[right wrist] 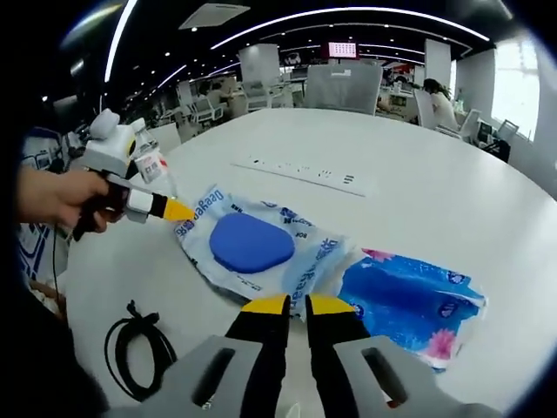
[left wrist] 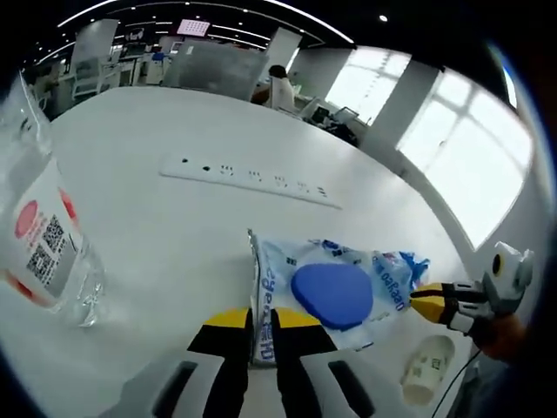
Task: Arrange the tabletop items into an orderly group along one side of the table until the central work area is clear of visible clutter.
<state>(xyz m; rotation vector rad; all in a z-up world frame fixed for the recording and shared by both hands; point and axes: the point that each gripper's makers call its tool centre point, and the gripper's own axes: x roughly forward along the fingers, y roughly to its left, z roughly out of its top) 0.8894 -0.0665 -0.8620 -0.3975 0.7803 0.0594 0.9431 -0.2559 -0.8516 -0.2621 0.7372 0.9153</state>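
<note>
Together, both grippers (left wrist: 263, 329) (right wrist: 296, 306) clamp the crinkly wipes pack (left wrist: 335, 292) with its rounded blue lid.

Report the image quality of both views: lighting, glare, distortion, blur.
Left gripper view: strong fisheye bending, the windows blown out white, the near water bottle soft and stretched at the edge, the wipes pack sharp. Right gripper view: even ceiling-strip light, faint shadows on the white table, the blue tissue pack showing glossy sheen, the edges curved.
</note>
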